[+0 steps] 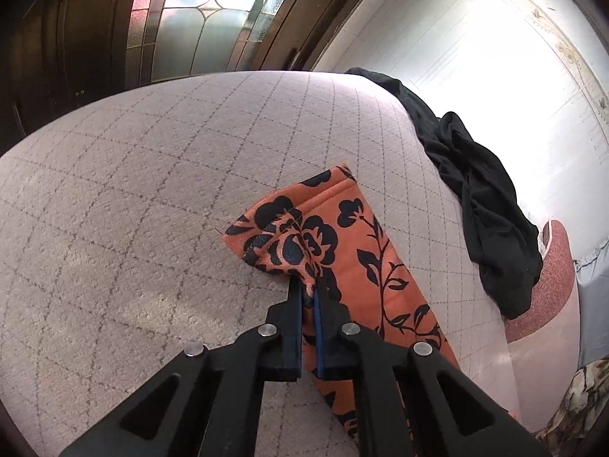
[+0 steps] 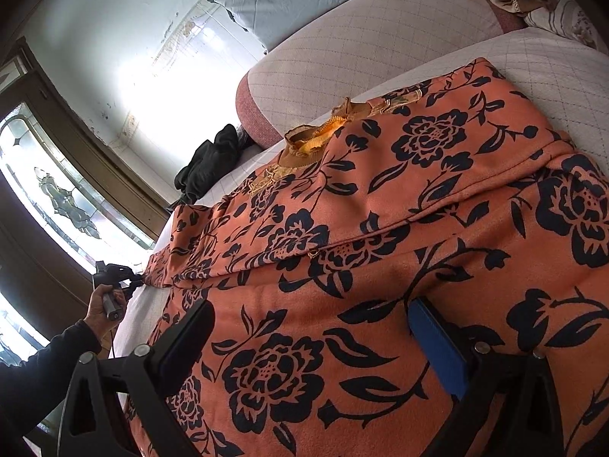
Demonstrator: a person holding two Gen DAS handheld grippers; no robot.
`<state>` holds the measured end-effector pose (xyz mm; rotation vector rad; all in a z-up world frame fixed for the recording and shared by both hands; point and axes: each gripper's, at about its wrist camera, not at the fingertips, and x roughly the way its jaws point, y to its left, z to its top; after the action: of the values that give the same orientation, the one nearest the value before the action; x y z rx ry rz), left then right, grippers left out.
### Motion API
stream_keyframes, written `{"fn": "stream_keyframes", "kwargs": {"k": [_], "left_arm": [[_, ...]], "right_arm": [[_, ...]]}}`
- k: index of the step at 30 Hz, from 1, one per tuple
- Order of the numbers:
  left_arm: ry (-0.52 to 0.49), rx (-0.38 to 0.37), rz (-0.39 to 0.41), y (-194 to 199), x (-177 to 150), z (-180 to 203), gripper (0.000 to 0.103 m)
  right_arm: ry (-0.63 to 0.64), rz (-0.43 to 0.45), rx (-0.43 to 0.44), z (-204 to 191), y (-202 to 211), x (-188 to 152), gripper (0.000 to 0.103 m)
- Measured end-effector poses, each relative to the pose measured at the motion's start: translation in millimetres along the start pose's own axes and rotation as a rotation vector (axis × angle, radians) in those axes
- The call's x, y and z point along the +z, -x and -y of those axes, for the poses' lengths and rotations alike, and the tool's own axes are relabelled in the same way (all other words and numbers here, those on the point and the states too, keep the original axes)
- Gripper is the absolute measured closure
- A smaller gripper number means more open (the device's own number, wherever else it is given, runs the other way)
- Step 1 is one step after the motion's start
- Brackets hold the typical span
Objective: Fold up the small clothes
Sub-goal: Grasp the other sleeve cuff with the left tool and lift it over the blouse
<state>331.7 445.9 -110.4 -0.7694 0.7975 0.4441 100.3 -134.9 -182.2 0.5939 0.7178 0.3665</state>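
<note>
The orange floral garment (image 2: 380,228) lies spread on the quilted sofa seat (image 1: 152,190), its sleeve cuff reaching toward one o'clock in the left view. The left gripper (image 1: 307,285) is clamped on the cuff's edge; the right gripper (image 2: 304,327) stands wide apart, its jaws astride the body fabric, gripping nothing. To fold well, keep the sleeve taut and carry it flat across the body. The fleece looks soft and thick, with a stitched hem and ribbed tan collar (image 2: 312,141). A crumpled black garment (image 1: 475,198) lies at two o'clock.
</note>
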Motion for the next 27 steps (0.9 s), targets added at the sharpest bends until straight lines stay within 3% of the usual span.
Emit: {"fn": "stream_keyframes", "kwargs": {"k": [4,7,9,13,17,20,21,22,23,25,26,27], "left_arm": [[-0.272,-0.011,0.168,69.2,-17.7,80.2,0.099],[-0.485,-0.121,0.299,140.0,-63.4,156.6,0.099],[-0.608,-0.227,0.339,180.6,-107.3,203.1,0.099],[-0.767,-0.436,0.314,230.9,-208.0,281.3,0.099],[-0.914,-0.575,0.180,232.1,-318.4,343.5,0.098],[-1.061,-0.552,-0.022,194.7,-398.0,367.0,0.091],[-1.111,-0.497,-0.102,174.9,-416.2,368.5,0.077],[-1.149,-0.421,-0.168,157.7,-431.4,358.5,0.070],[-1.157,-0.355,-0.190,146.2,-436.6,346.8,0.070],[-1.086,-0.306,-0.157,138.8,-420.0,314.2,0.066],[-1.032,-0.289,-0.136,138.5,-405.0,297.9,0.062],[-0.976,-0.273,-0.118,138.3,-390.4,282.1,0.050]], "right_arm": [[-0.005,0.005,0.007,0.8,0.6,-0.1,0.000],[-0.010,0.010,0.015,1.8,1.6,-0.2,0.000],[-0.014,0.015,0.022,2.4,2.4,-0.6,0.000],[-0.020,0.021,0.031,3.3,4.6,-0.7,0.000],[-0.026,0.026,0.040,3.8,6.4,-1.3,0.000],[-0.030,0.027,0.046,4.8,7.7,-1.3,0.000],[-0.031,0.028,0.049,5.1,8.2,-1.2,0.000],[-0.033,0.030,0.053,5.6,9.1,-1.1,0.000],[-0.036,0.032,0.057,6.1,9.9,-0.9,0.000],[-0.043,0.036,0.068,7.2,12.5,-0.3,0.000],[-0.044,0.038,0.070,7.6,13.9,0.1,0.000],[-0.044,0.037,0.070,7.9,14.5,0.5,0.000]]}}
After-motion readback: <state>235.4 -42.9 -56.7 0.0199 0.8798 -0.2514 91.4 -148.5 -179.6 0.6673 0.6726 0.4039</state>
